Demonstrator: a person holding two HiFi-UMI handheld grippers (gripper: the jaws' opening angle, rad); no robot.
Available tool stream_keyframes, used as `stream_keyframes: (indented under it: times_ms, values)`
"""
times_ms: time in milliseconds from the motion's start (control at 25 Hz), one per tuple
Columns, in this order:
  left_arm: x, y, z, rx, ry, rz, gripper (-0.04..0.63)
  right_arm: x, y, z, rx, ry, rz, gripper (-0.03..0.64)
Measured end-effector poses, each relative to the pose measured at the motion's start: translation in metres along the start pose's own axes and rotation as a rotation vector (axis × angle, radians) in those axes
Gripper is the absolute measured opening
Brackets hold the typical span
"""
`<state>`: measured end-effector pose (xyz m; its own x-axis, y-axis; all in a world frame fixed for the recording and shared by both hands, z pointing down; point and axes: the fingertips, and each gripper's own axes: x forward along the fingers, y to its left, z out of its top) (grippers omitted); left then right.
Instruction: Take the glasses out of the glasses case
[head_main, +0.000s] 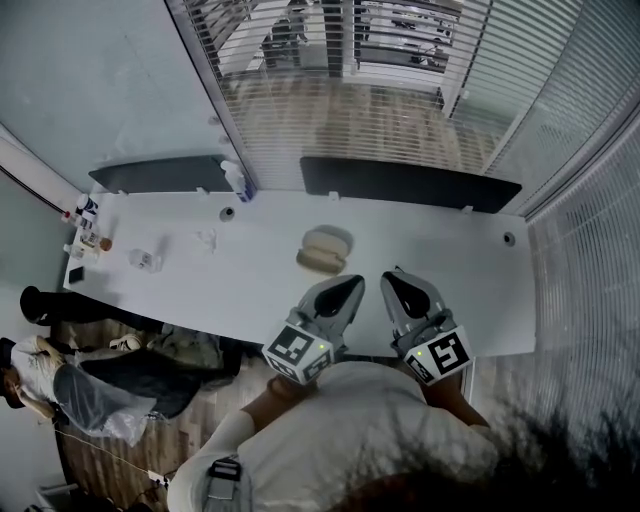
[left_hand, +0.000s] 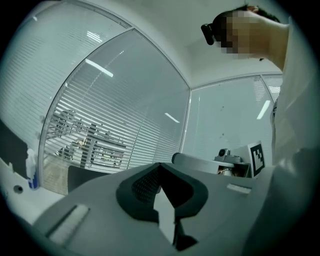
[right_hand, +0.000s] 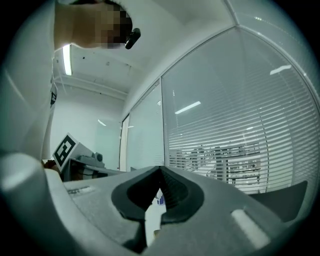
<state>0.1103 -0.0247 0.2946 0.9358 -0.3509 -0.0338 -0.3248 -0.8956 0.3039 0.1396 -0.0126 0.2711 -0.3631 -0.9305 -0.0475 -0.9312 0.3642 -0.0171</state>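
We see a smooth, matt white table (head_main: 250, 285), a matt beige glasses case (head_main: 323, 250) (cloth or leatherette, we cannot tell), a matt grey plastic left gripper (head_main: 350, 285) with finely ribbed black pads (left_hand: 145, 186), and a wood-grained floor (head_main: 330, 125).

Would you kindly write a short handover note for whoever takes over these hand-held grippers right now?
Left hand-held gripper: jaws shut, empty, over the table's near edge.
Right hand-held gripper: jaws shut, empty, beside the left one.
Glasses case: lies on the white table ahead of both grippers, touched by neither. It is too small to tell whether it is open, and no glasses show outside it.
Done: nothing yet.
Left: open the case and lift the glasses out.
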Motion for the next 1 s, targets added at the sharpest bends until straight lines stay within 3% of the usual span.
stream_keyframes:
  times_ms: [1000]
  values:
    - [0.017, 0.021, -0.009, -0.048, 0.034, 0.016, 0.003, 0.012, -0.014, -0.005, 0.039, 0.017, 0.000, 0.000]
